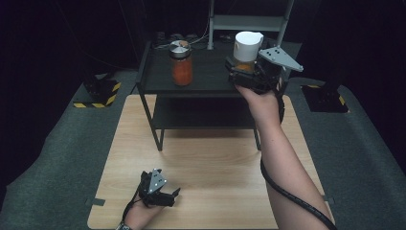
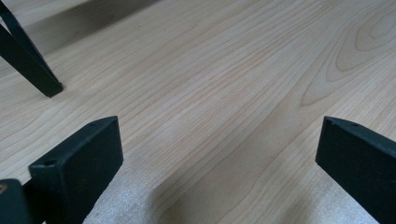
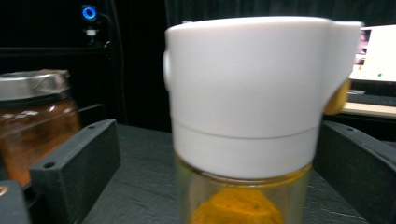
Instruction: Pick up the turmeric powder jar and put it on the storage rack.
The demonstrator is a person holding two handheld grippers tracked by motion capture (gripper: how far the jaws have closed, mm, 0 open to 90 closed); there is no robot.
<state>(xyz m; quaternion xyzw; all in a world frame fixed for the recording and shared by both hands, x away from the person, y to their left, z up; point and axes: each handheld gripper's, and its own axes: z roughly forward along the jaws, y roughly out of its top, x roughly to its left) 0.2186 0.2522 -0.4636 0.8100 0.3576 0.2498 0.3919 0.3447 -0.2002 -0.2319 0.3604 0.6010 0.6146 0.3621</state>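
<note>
A clear bottle (image 1: 247, 48) with a tall white cap and yellow-orange contents stands on the top of a black shelf (image 1: 206, 79), at its right side. My right gripper (image 1: 243, 68) is around it, open. In the right gripper view the bottle (image 3: 247, 93) stands between the jaws of that gripper (image 3: 219, 163), with a plain gap on its left. A glass jar (image 1: 181, 62) of red-orange powder with a metal lid stands to the left on the same shelf, and shows as well in that view (image 3: 32, 126). My left gripper (image 1: 171, 196) rests low near the table's front edge, open (image 2: 219, 158) and with nothing between its fingers.
The black shelf stands at the back of a light wooden table (image 1: 206, 163); one of its legs (image 2: 28, 70) meets the wood ahead of the left gripper. A white frame (image 1: 249, 21) rises behind the shelf. Yellow-and-black striped bases (image 1: 98, 93) sit on the grey floor mat.
</note>
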